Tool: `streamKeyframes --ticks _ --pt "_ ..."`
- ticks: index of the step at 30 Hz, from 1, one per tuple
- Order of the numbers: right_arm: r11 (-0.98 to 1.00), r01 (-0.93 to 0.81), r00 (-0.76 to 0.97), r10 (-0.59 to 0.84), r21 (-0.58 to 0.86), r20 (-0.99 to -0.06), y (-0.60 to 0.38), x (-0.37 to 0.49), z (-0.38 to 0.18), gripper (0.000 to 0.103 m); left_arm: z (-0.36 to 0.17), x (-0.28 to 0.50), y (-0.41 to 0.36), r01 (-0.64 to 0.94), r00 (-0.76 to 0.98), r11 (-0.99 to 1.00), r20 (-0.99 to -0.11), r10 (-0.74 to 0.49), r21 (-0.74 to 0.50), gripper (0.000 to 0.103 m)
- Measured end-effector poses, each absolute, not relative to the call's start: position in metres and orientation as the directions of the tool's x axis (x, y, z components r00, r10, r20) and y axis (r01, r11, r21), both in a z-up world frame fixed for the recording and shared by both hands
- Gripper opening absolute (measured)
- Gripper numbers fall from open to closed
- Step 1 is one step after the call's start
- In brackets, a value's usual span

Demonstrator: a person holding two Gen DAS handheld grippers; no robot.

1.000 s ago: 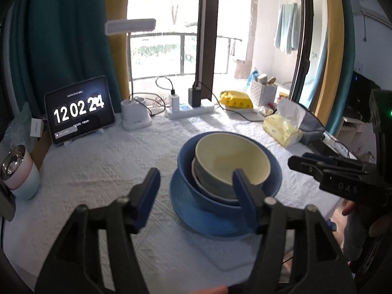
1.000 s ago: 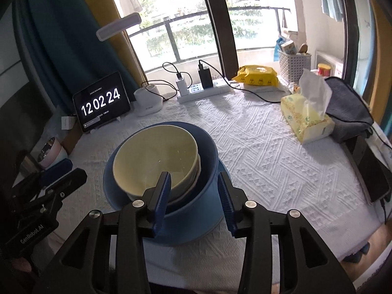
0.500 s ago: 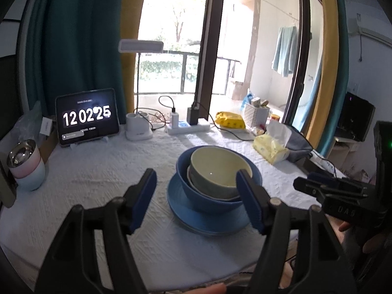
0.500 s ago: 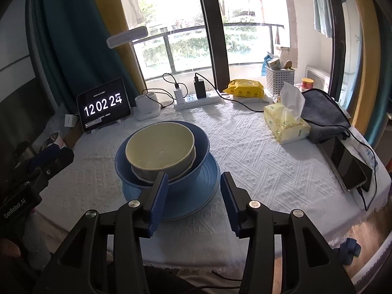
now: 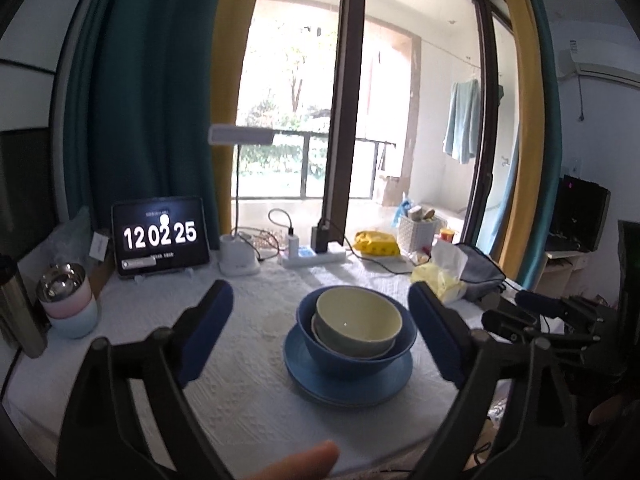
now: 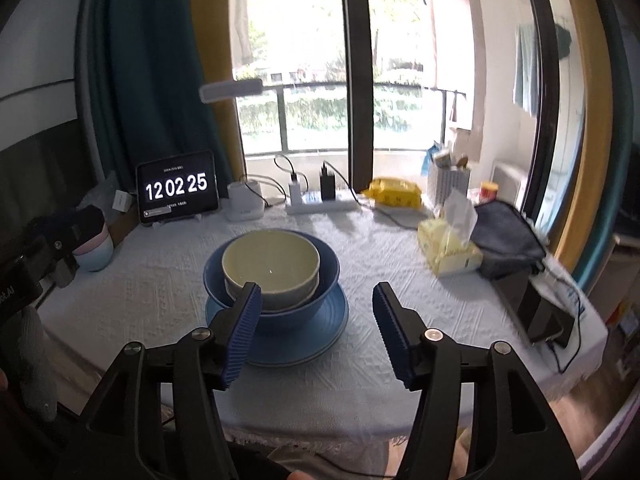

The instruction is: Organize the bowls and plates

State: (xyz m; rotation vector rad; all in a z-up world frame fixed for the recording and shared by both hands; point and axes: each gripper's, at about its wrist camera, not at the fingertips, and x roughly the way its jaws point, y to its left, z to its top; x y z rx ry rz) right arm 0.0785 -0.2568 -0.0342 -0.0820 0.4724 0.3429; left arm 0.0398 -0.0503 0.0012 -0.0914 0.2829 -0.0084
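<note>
A cream bowl [image 5: 358, 318] sits nested in a larger blue bowl [image 5: 352, 356], which stands on a blue plate [image 5: 348, 386] in the middle of the white table. The same stack shows in the right wrist view: cream bowl [image 6: 271, 266], blue bowl [image 6: 296, 308], plate [image 6: 316, 344]. My left gripper [image 5: 320, 336] is open and empty, held back above the table's near side. My right gripper [image 6: 316, 334] is open and empty, held back near the front edge. The right gripper also shows in the left wrist view [image 5: 536, 314].
A tablet clock [image 5: 160, 242] stands at the back left, with stacked pastel cups [image 5: 68, 304] beside it. A lamp base [image 5: 238, 258], power strip [image 5: 312, 256], yellow packet [image 5: 378, 243], tissue pack [image 6: 448, 246] and dark cloth [image 6: 508, 240] lie at the back and right. A phone [image 6: 536, 308] lies near the right edge.
Both grippers have pulled back and up from the stack, so it looks smaller and farther. The right gripper's jaws have opened wider. The stack has not moved.
</note>
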Motion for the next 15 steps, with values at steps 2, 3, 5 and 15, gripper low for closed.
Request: streamKeyframes --ticks 2,3,5,15 --pt "0.938 -0.345 0.847 0.306 -0.013 -0.434 -0.256 0.073 -0.029 0.071 0.006 0.034 -0.05 -0.01 0.967 0.997 -0.255 -0.011 -0.08 0.094" --pt "0.938 -0.346 0.852 0.306 -0.018 -0.424 -0.256 0.071 -0.027 0.073 0.008 0.032 -0.049 -0.013 0.969 0.997 -0.248 -0.007 -0.08 0.095" --pt "0.942 -0.335 0.864 0.296 -0.025 -0.407 -0.257 0.068 -0.023 0.078 0.013 0.026 -0.046 -0.02 0.975 0.996 -0.22 0.0 -0.085 0.096" --pt "0.948 -0.316 0.899 0.29 -0.03 -0.327 -0.265 0.054 -0.005 0.082 0.028 0.005 -0.043 -0.057 0.988 0.996 -0.144 0.045 -0.075 0.098"
